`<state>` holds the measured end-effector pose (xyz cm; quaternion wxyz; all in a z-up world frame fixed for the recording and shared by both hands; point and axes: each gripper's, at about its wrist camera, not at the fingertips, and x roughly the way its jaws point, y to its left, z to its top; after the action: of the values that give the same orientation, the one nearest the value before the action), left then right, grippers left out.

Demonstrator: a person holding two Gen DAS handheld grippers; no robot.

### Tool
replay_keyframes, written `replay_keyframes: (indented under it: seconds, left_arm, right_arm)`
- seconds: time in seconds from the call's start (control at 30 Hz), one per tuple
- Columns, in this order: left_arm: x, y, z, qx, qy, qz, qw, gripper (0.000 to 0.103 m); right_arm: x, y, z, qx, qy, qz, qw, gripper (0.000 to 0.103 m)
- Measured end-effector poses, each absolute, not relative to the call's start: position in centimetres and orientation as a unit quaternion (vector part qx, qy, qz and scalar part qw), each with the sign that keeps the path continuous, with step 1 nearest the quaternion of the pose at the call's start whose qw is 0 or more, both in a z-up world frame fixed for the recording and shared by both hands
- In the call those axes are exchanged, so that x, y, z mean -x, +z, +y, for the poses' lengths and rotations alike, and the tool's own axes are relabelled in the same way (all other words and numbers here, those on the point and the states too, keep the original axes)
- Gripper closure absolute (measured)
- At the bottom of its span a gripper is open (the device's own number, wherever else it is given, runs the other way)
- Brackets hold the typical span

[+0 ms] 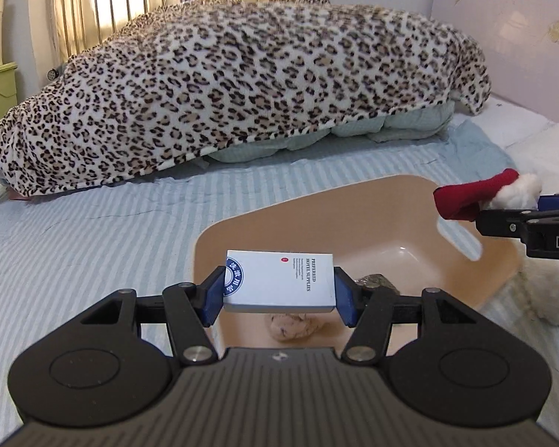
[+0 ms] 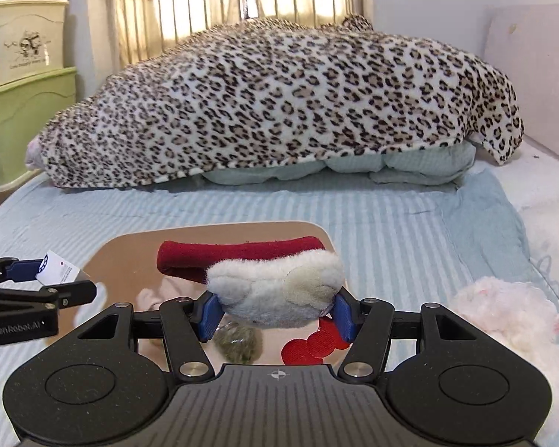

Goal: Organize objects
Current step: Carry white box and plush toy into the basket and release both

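A bed (image 1: pixel 93 231) fills both views, with a leopard blanket (image 1: pixel 242 85) across the upper half and a tan tub (image 1: pixel 354 201) at lower centre. Above the tub, a red-and-white plush toy (image 2: pixel 275 279) is clenched in the jaws of the right gripper (image 2: pixel 275 313), and a small white box (image 1: pixel 279 283) is gripped flat by the left gripper (image 1: pixel 279 290). A collision between the two grippers over the tub could be caused by crowding, and the box could be dropped outside the rim if released early.

Basin (image 1: pixel 503 272): smooth glossy plastic. Box (image 1: pixel 279 283): matt printed card. Santa hat (image 2: pixel 264 272): red felt, fluffy white trim. Leopard-print blanket (image 1: pixel 242 85): plush.
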<state>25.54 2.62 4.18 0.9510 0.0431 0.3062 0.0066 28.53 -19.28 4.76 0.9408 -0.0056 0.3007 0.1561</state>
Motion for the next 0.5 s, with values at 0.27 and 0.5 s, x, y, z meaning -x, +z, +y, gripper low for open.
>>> replay_keyframes:
  seconds: [0.27, 0.5]
  left_arm:
    - [-29.5, 0.7, 1.8, -0.049, 0.014, 0.339, 0.939, 0.043]
    - [-30.3, -1.2, 1.7, -0.036, 0.013, 0.365, 0.930, 0.042]
  right_arm:
    - [-31.8, 1.2, -17.6, 0.038, 0.130, 0.339, 0.931, 0.047]
    - [-32.4, -0.1, -16.2, 0.076, 0.136, 0.359, 0.920, 0.046]
